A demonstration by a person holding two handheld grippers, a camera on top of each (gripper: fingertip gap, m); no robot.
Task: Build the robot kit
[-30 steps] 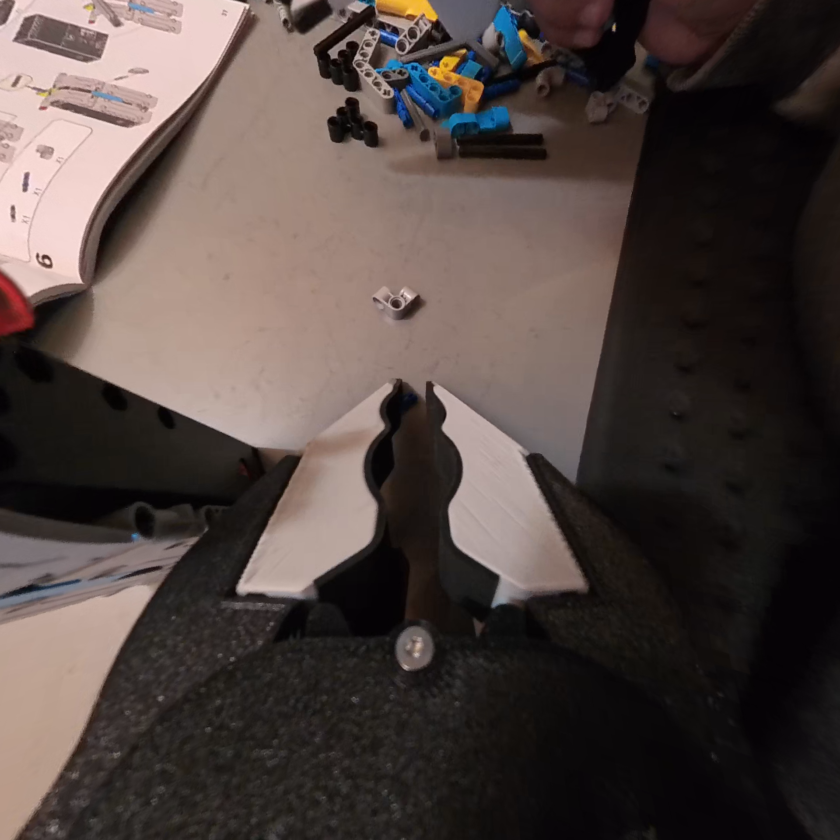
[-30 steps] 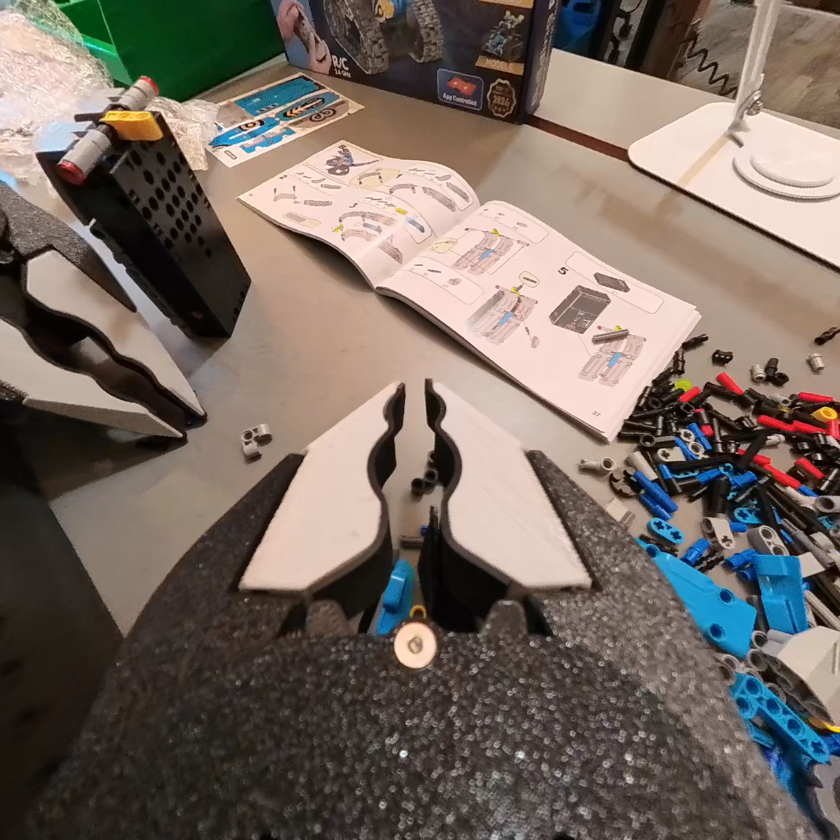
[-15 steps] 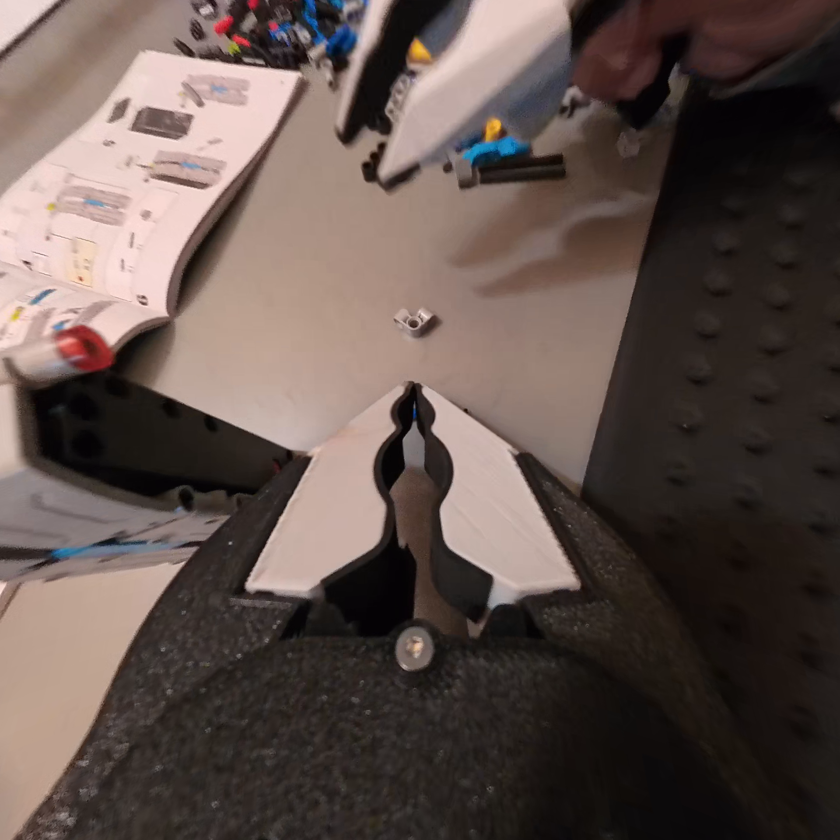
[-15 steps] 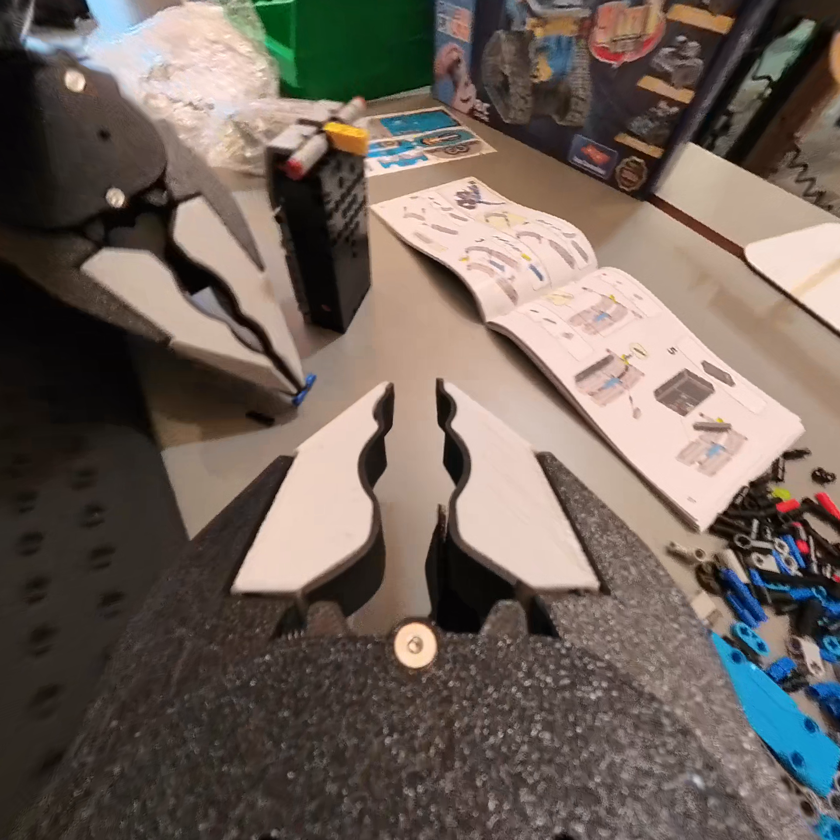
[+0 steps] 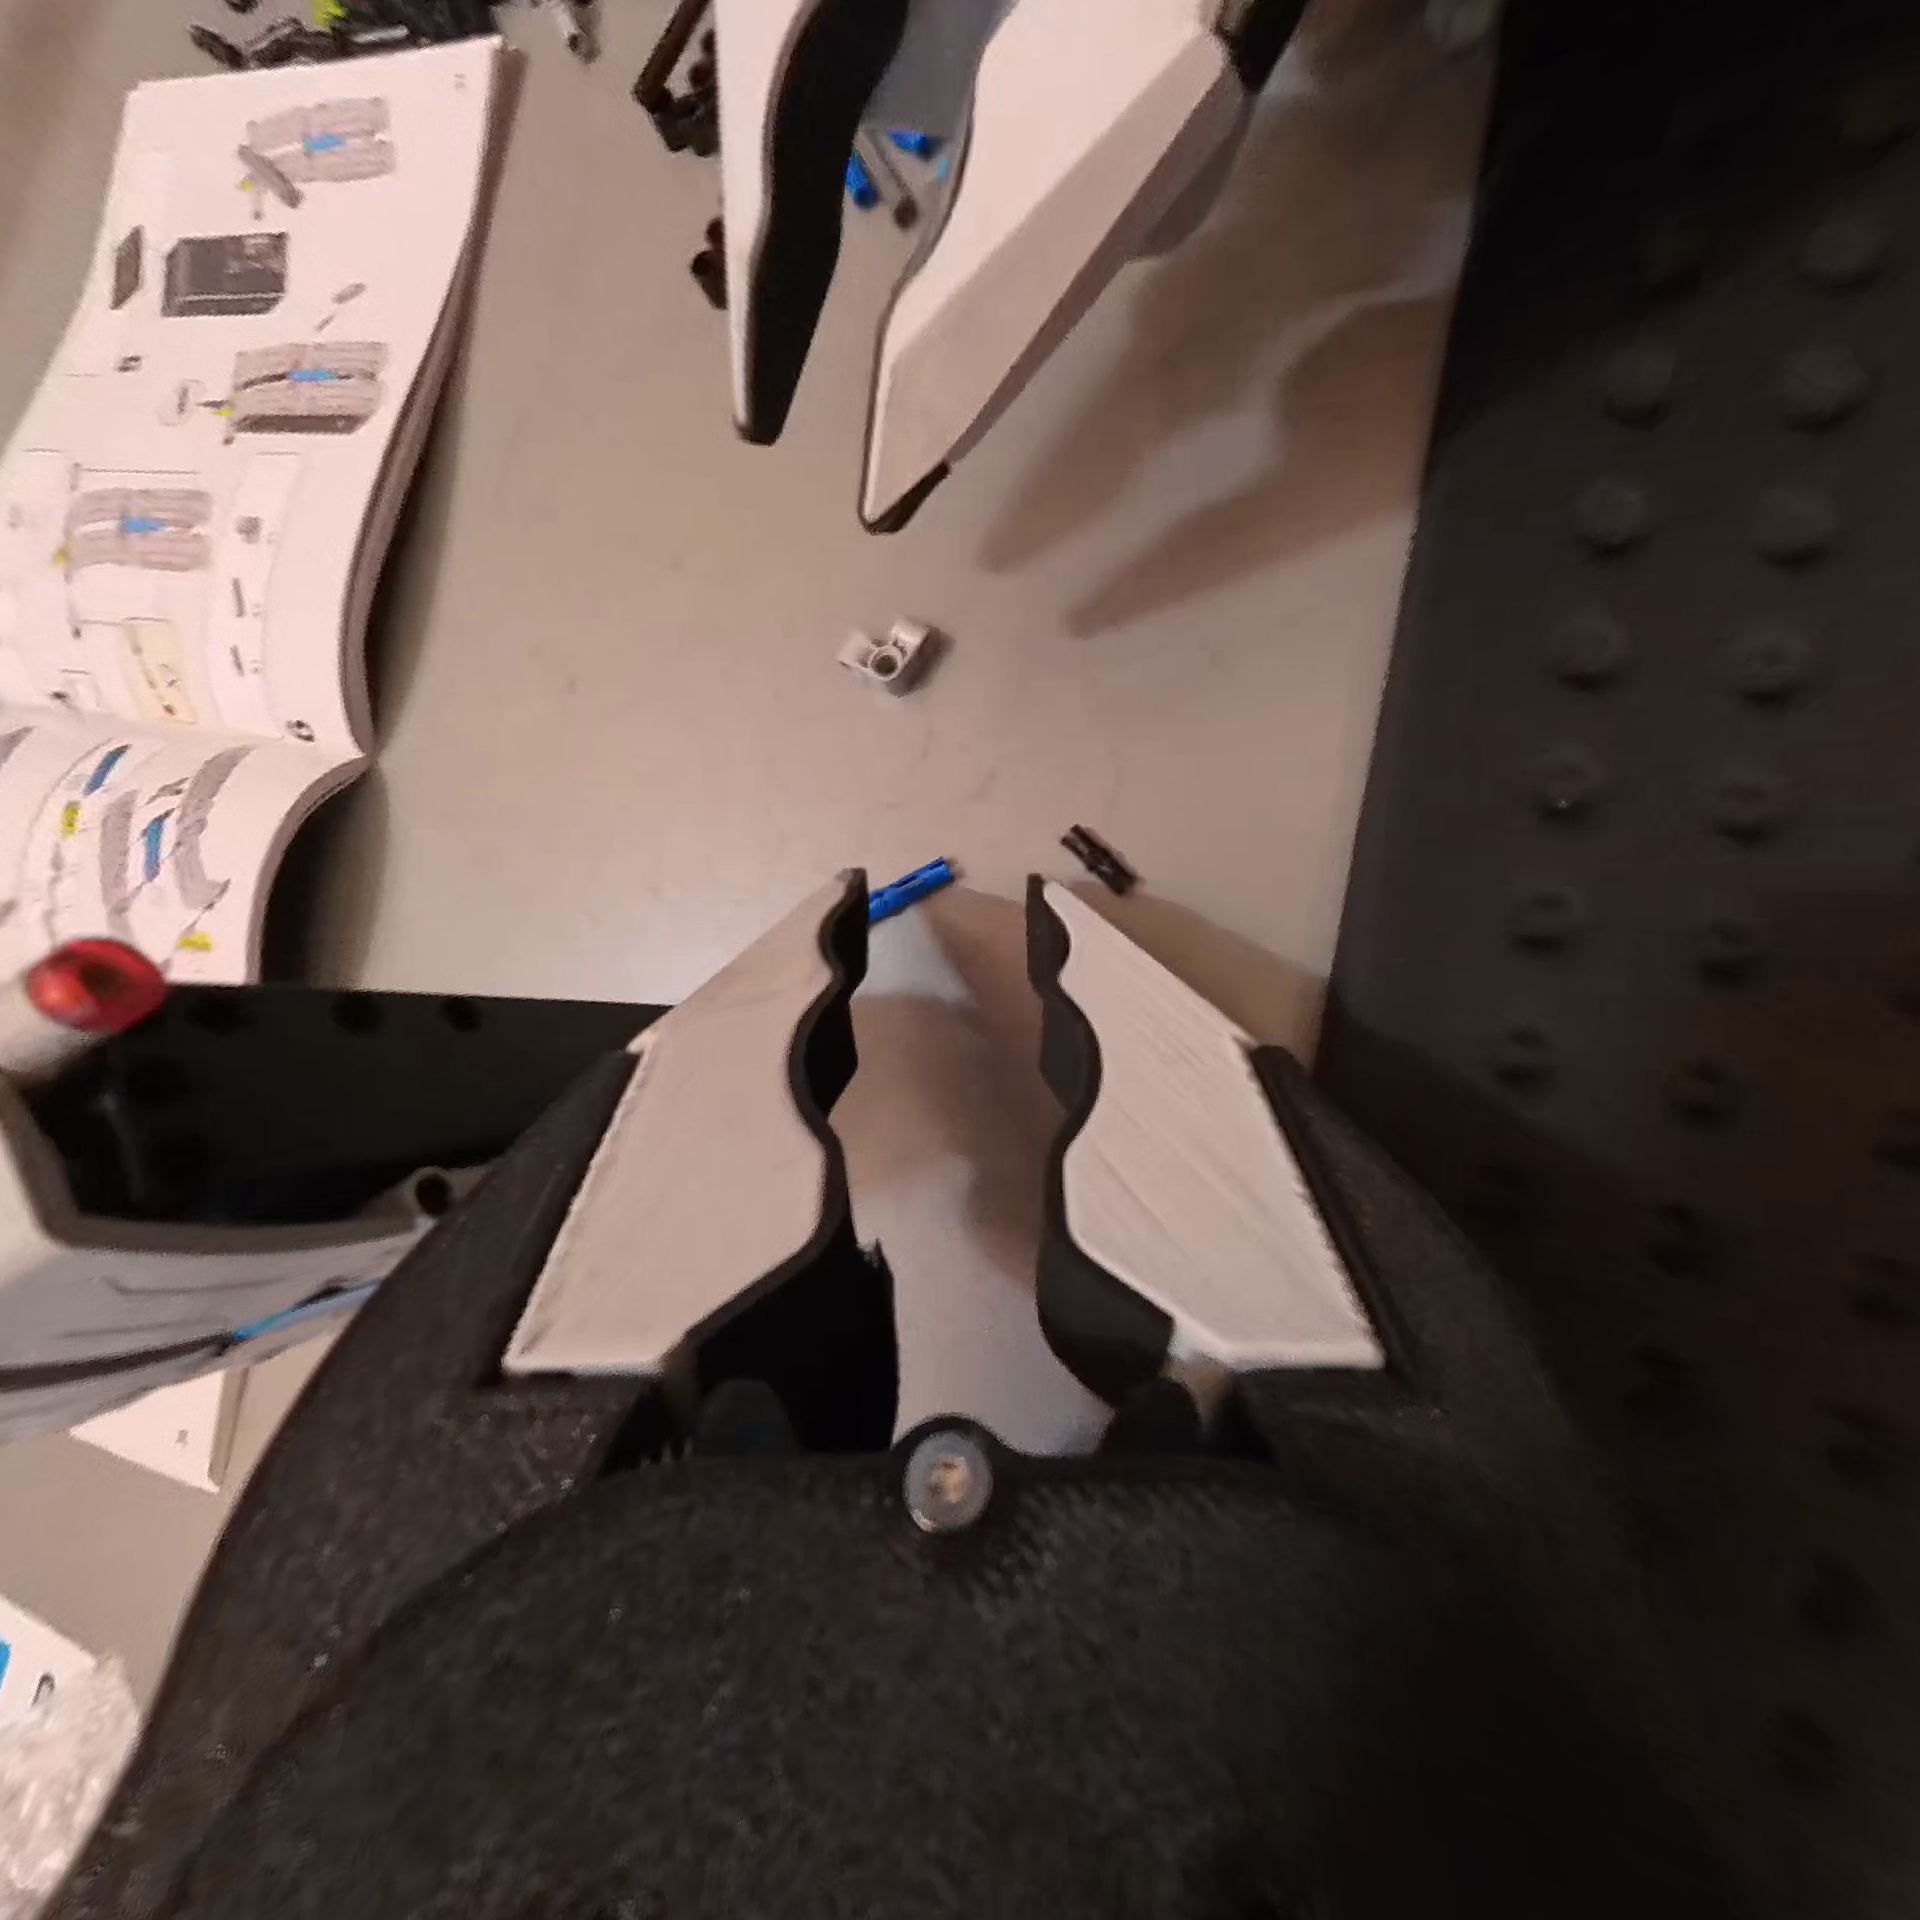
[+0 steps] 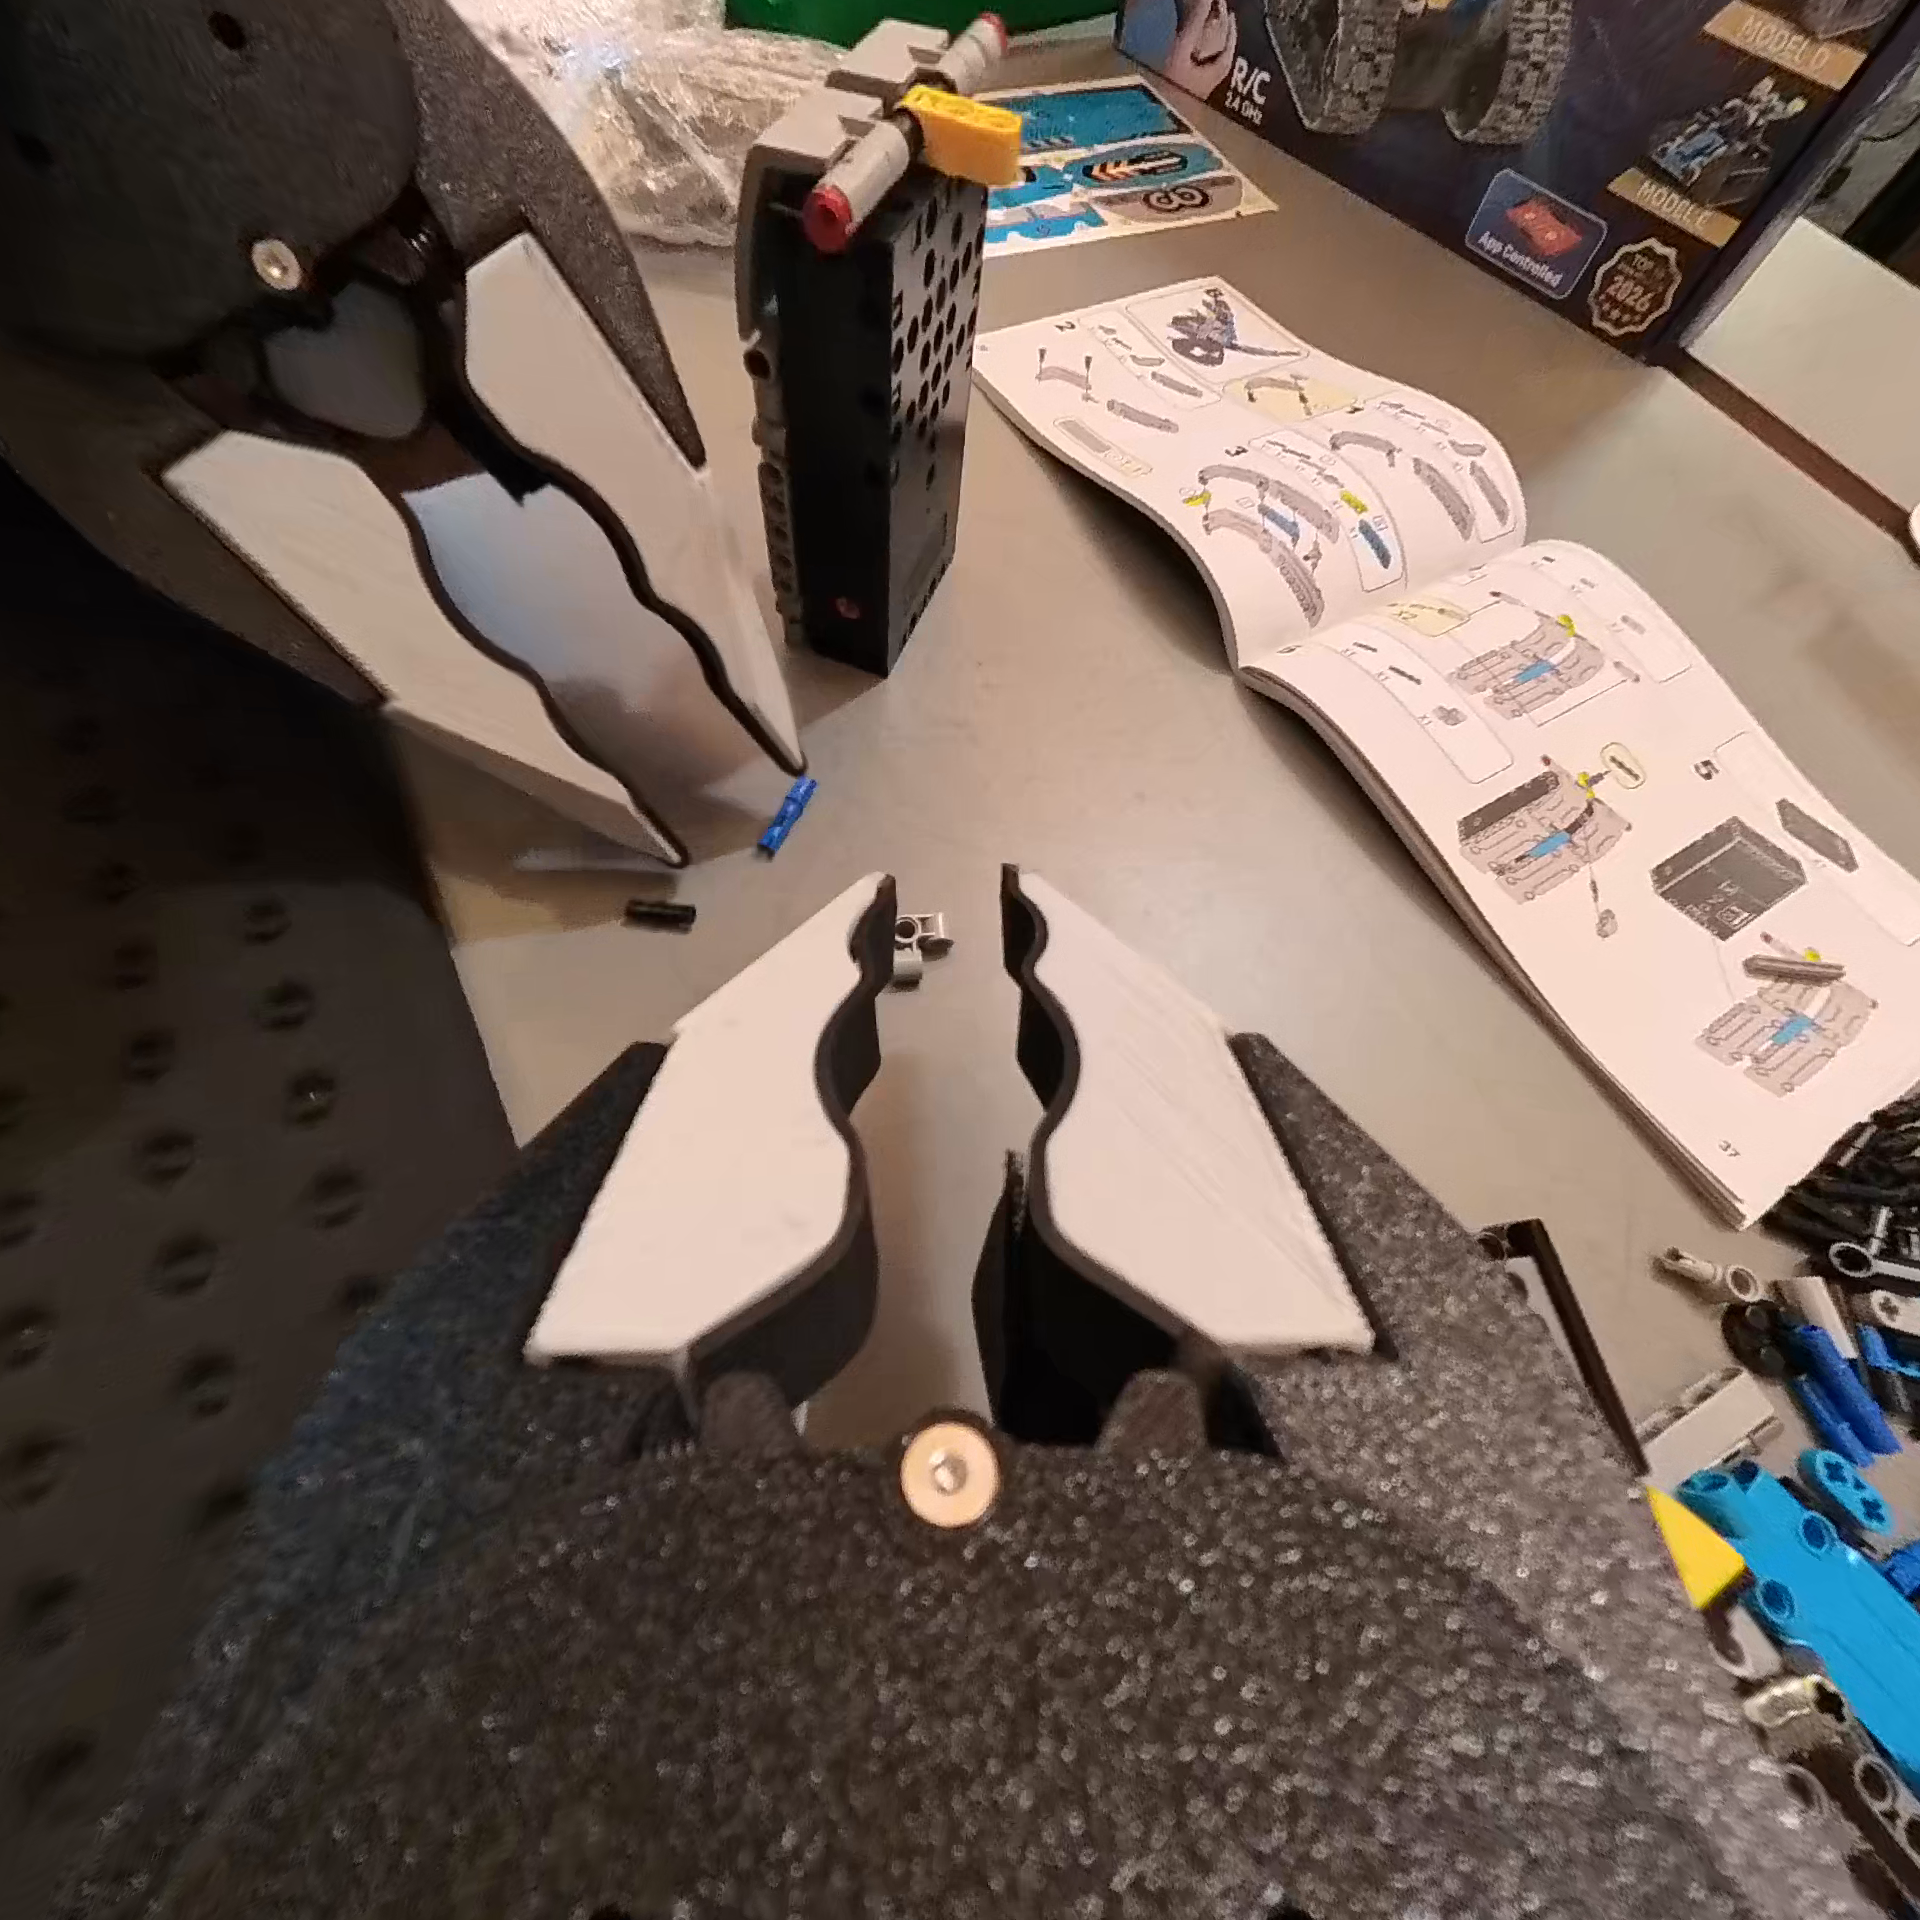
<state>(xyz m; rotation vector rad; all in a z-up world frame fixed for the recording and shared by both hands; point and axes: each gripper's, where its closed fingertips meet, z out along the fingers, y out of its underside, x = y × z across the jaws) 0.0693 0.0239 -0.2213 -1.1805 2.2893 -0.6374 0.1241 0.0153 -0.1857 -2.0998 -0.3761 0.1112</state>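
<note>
grey bench (image 6: 1091, 790) under everything, with a dark studded mat (image 6: 208, 1091) along its near edge. at the far side, a dark printed product box (image 6: 1558, 125) standing on end, crumpled clear plastic wrap (image 6: 665, 135) and a sticker sheet (image 6: 1101, 177) beside it. nearer, an instruction booklet (image 6: 1455, 727) lying open, pages curled at the spine. to the right, a heap of loose building parts (image 6: 1829, 1455) in blue, black, grey and yellow.

left of the booklet, a black perforated block (image 6: 883, 436) standing upright, topped by a grey axle with a red end and a yellow piece.

left gripper (image 5: 945, 883) angled down, tips close to the bench just beside the block, jaws parted to a moderate gap, nothing between them. right gripper (image 6: 948, 883) facing it, also parted and holding nothing, tips low over the bench.

between the two grippers, three small parts lying apart. small grey connector (image 6: 920, 940) on the bench just ahead of the right gripper's tips, nearer the left-hand finger, not pinched. blue pin (image 6: 787, 816) flat on the bench right at one tip of the left gripper; touching or only just beside, cannot tell. black pin (image 6: 660, 912) close to the mat's edge, just beside the left gripper's other tip and clear of both grippers' jaws.
</note>
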